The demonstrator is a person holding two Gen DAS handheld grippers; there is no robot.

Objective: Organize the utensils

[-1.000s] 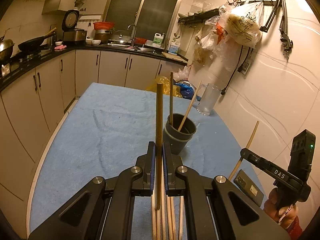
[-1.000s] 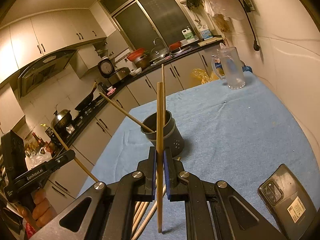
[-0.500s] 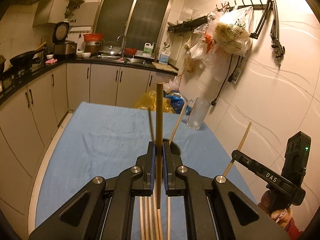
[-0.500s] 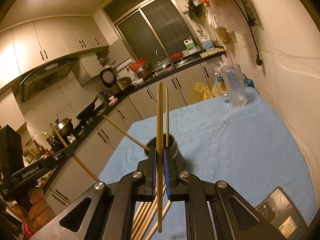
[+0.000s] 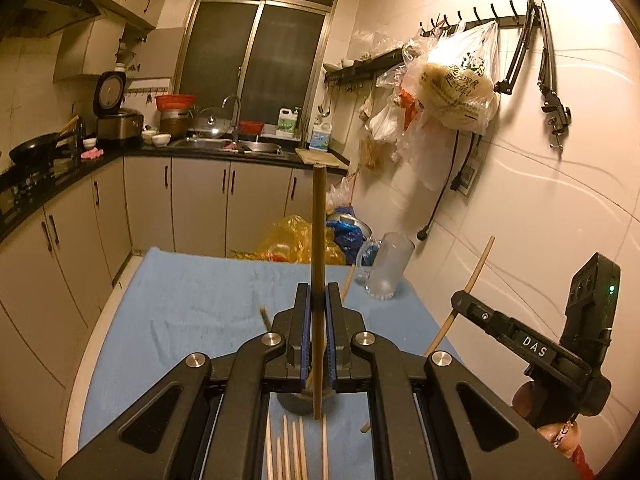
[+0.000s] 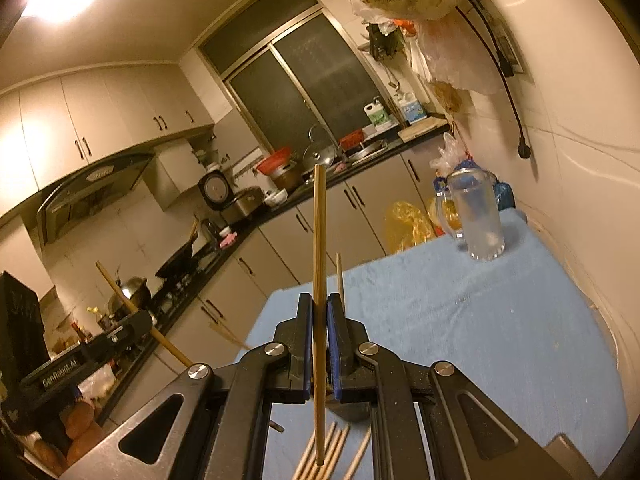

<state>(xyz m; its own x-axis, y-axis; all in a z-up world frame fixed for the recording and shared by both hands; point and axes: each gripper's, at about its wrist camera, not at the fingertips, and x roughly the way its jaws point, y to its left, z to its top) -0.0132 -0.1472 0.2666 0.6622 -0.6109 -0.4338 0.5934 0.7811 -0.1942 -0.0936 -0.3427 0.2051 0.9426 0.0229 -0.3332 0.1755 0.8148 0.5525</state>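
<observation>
Two chopsticks up: my left gripper [image 5: 316,316] and right gripper [image 6: 319,320] each pinch one at frame center; next, lower both into the holder [image 6: 352,410] below.

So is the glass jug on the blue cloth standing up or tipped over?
Standing up. The jug sits on its base on the cloth, opening at the top.
</observation>
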